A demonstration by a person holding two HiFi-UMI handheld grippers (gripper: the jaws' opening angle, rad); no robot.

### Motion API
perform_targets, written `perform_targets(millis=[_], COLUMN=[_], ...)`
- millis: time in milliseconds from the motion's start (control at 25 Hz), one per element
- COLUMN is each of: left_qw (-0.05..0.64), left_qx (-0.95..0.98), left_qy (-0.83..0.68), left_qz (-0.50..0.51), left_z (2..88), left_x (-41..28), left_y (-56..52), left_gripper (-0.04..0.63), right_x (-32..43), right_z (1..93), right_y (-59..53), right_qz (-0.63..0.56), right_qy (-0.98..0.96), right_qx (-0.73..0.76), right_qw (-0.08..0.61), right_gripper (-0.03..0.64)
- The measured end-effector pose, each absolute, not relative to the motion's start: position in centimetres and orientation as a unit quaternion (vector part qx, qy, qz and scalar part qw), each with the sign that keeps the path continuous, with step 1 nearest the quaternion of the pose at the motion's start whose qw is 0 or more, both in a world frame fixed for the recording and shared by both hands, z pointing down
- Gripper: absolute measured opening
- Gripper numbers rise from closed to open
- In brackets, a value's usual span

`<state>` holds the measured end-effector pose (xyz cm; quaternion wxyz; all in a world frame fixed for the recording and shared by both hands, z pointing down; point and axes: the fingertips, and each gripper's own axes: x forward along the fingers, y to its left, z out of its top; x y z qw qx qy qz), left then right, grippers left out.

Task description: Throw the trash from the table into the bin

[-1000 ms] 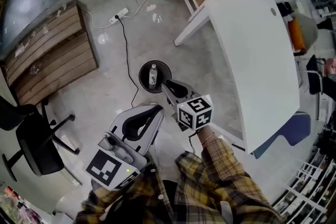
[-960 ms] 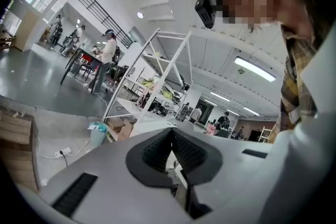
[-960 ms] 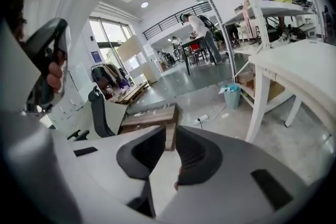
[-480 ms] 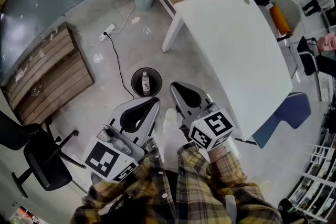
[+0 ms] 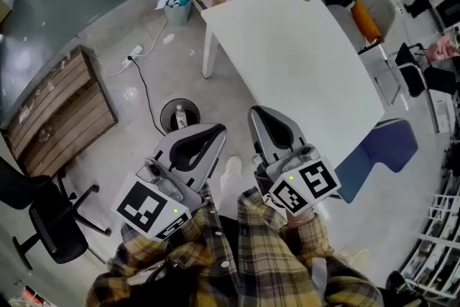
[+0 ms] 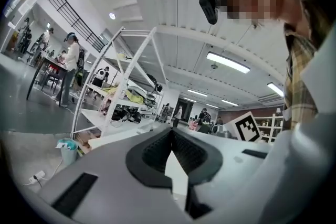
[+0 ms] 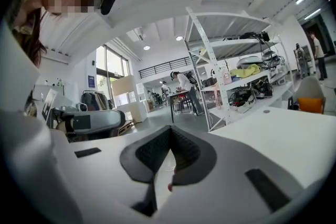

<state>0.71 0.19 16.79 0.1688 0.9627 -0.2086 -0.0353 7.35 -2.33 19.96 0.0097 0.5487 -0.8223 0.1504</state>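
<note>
Both grippers are out in front of me, side by side, pointing roughly level. L gripper (image 5: 218,131): jaws shut tip to tip, nothing btwn them. R gripper (image 5: 257,113): jaws closed too, empty. The black bin (image 5: 165,118) stands on the floor just ahead-left of the L gripper's tips, w/ a bottle (image 5: 180,115) inside it. The white table (image 5: 287,54) is ahead of the R gripper, its near edge close by the R tips. A small teal bin (image 5: 175,2) is well beyond the black one, near a table leg.
</note>
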Motion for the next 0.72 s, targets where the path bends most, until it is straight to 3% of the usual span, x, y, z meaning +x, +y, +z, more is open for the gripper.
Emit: perform_targets(millis=[440, 720], left_qw=[0.136, 0.122], left_qx=[0.978, 0.984], left_qy=[-0.155, -0.122], left_qz=[-0.044, -0.036], left_z=[14.2, 14.0], left_x=[16.6, 22.8], left_y=[4.8, 7.0], left_gripper=[0.009, 0.009], right_x=[22.1, 28.3], right_z=[16.8, 16.5], right_y=[3.4, 6.3], right_qz=[0.125, 0.124], right_qy=[-0.810, -0.790], right_qx=[0.574, 0.601], right_qw=[-0.002, -0.019], right_gripper=[-0.002, -0.002])
